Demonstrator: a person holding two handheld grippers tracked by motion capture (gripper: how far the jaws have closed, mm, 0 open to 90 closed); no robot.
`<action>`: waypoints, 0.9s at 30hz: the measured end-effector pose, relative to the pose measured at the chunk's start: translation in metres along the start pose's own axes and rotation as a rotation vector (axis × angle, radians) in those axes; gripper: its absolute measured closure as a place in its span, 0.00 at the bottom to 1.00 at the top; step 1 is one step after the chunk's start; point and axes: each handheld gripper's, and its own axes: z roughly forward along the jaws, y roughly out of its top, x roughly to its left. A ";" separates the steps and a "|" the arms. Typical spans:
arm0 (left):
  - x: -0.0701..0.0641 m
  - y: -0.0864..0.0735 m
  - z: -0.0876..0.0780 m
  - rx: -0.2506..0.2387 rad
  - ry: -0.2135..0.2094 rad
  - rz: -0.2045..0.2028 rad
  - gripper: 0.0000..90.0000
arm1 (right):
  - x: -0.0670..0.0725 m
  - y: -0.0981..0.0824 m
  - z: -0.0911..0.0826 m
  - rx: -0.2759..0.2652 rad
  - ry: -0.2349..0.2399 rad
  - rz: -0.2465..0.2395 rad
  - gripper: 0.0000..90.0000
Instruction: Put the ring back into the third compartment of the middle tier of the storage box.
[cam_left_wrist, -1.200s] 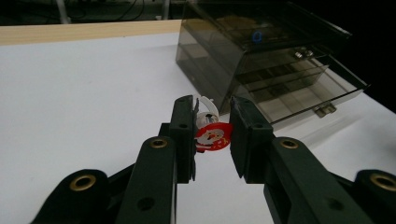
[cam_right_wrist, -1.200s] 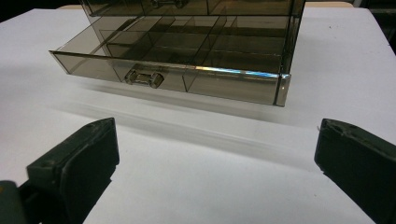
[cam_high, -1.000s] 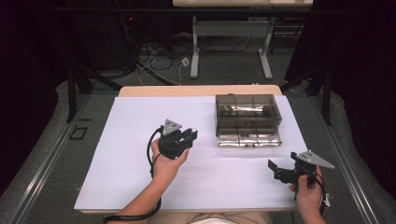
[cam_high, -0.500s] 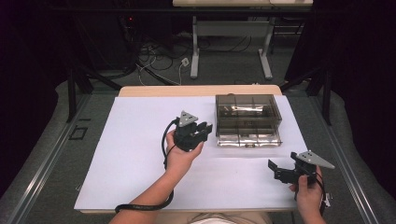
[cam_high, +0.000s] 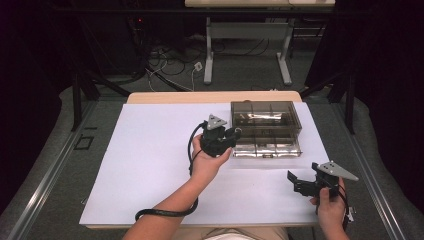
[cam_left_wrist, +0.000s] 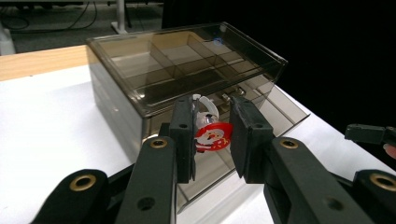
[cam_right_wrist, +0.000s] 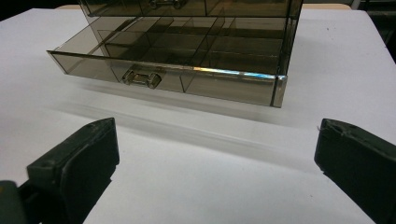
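Tabletop (cam_high: 150, 165): covered by a white sheet; a bare wooden strip (cam_high: 210, 97) shows along the far edge, 12 o'clock side. Grey floor (cam_high: 240, 75) beyond it, with loose cables (cam_high: 170, 62) lying at about 11 o'clock. A white-legged table frame (cam_high: 247, 32) stands at 12 o'clock. Dark curtains (cam_high: 380, 60) hang at 2 o'clock. Small black square outline (cam_high: 83, 143) on the floor at 9 o'clock.

The left hand-held gripper (cam_high: 234, 134), holding a Santa ring (cam_left_wrist: 213, 134), has moved right to the drawer box (cam_high: 267, 116).
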 end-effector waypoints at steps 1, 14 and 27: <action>-0.001 0.001 0.002 0.002 -0.005 0.001 0.79 | 0.000 0.000 0.000 -0.008 -0.001 0.002 0.00; -0.018 0.013 0.023 0.009 -0.039 0.012 0.79 | -0.001 0.000 -0.001 0.003 0.008 0.006 0.00; -0.032 0.016 0.041 0.007 -0.074 0.021 0.79 | -0.001 0.000 -0.003 -0.004 0.012 0.018 0.00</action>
